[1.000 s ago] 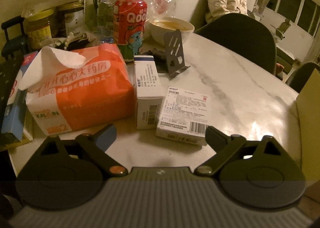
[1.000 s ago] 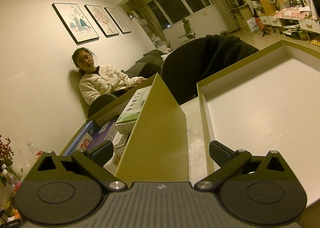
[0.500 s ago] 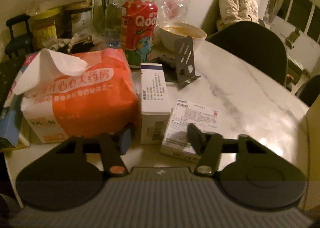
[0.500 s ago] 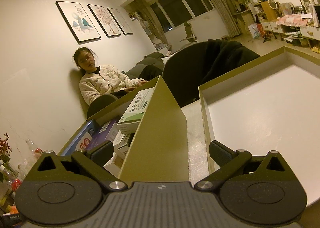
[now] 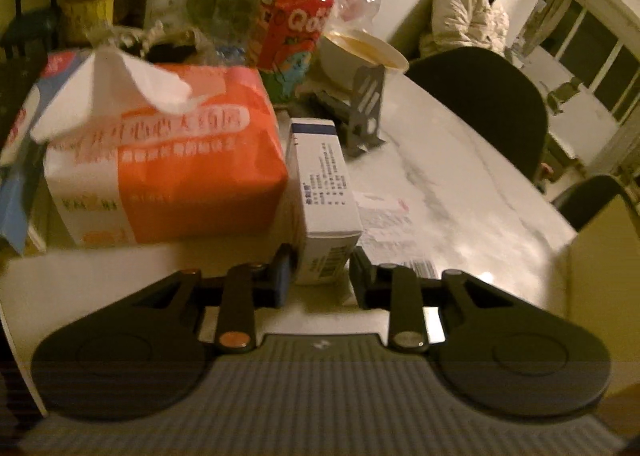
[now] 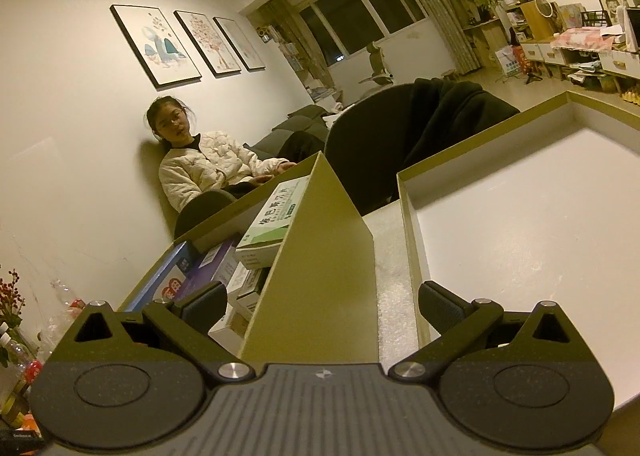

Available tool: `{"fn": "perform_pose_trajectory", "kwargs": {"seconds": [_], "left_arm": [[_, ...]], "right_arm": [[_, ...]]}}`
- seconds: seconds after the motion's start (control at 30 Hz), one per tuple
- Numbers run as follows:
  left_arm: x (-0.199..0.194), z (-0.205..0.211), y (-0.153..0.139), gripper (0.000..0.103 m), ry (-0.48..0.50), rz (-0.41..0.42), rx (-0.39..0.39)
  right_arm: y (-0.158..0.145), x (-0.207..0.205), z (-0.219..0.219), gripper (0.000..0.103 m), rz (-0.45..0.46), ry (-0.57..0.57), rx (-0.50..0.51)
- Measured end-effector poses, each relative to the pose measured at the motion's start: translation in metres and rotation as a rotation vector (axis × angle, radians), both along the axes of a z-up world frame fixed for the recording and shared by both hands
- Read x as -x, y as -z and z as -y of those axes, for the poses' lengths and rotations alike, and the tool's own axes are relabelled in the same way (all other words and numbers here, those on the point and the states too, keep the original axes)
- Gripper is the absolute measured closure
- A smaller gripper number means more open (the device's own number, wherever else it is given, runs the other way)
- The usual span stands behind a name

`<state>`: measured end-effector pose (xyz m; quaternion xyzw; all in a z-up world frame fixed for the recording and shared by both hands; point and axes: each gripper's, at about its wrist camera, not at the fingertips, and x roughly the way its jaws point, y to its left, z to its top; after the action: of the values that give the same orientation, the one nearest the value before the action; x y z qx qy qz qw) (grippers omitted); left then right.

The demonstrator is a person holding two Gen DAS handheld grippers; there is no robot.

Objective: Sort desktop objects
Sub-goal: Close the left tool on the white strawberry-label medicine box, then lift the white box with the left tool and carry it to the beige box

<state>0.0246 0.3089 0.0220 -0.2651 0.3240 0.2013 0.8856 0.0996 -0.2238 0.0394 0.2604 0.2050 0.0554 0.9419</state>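
In the left wrist view my left gripper (image 5: pixel 320 272) is shut on the near end of a white medicine box with a blue band (image 5: pixel 324 183), which stands on the marble table (image 5: pixel 460 183). A flat white medicine box (image 5: pixel 390 223) lies just right of it. An orange tissue pack (image 5: pixel 160 159) sits to its left. In the right wrist view my right gripper (image 6: pixel 322 304) is open and empty, straddling the wall of an olive storage box (image 6: pixel 320 268) that holds several medicine boxes (image 6: pixel 272 223). An empty olive tray (image 6: pixel 520 223) lies to the right.
At the table's back stand a red drink can (image 5: pixel 292 35), a bowl (image 5: pixel 360 55), a grey phone stand (image 5: pixel 366 111), jars and bottles. A dark chair (image 5: pixel 480 103) stands beyond the table. A seated person (image 6: pixel 200 159) is by the wall.
My left gripper moved forward and left and closed from wide open onto the upright white box. My right gripper stayed open and barely moved.
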Motion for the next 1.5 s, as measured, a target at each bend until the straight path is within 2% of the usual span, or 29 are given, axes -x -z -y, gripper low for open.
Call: {"fn": "perform_pose_trajectory", "kwargs": {"seconds": [0.13, 0.47, 0.67, 0.8, 0.87, 1.0, 1.07, 1.13, 1.3, 1.4, 1.5], "left_arm": [[0.011, 0.003, 0.002, 0.075, 0.049, 0.02, 0.089], [0.042, 0.012, 0.013, 0.076, 0.175, 0.032, 0.236], [0.054, 0.008, 0.017, 0.074, 0.214, 0.016, 0.243], [0.057, 0.011, 0.015, 0.064, 0.186, -0.03, 0.141], [0.061, 0.015, 0.013, 0.054, 0.175, -0.044, 0.075], [0.058, 0.031, 0.009, 0.038, 0.172, -0.083, -0.093], [0.054, 0.04, 0.009, 0.027, 0.184, -0.097, -0.185], [0.052, 0.047, 0.009, 0.022, 0.195, -0.108, -0.259], [0.041, 0.058, 0.01, 0.02, 0.193, -0.129, -0.397], [0.036, 0.059, 0.013, 0.02, 0.181, -0.143, -0.436], [0.036, 0.058, 0.013, 0.025, 0.178, -0.143, -0.429]], "right_arm": [[0.0, 0.001, 0.001, 0.001, 0.002, 0.002, -0.007], [-0.001, 0.003, 0.004, 0.001, 0.008, 0.007, -0.025], [-0.001, 0.004, 0.005, 0.001, 0.008, 0.009, -0.034], [0.0, 0.003, 0.005, 0.001, 0.001, 0.006, -0.034], [0.001, 0.003, 0.006, 0.001, 0.0, 0.007, -0.033], [0.002, 0.002, 0.006, 0.001, -0.005, 0.007, -0.033], [0.002, 0.002, 0.006, 0.001, -0.006, 0.007, -0.033], [0.003, 0.002, 0.006, 0.001, -0.006, 0.007, -0.033], [0.003, 0.001, 0.007, 0.001, -0.008, 0.005, -0.034], [0.004, 0.001, 0.007, 0.001, -0.009, 0.005, -0.034], [0.004, 0.0, 0.008, 0.001, -0.01, 0.004, -0.034]]}}
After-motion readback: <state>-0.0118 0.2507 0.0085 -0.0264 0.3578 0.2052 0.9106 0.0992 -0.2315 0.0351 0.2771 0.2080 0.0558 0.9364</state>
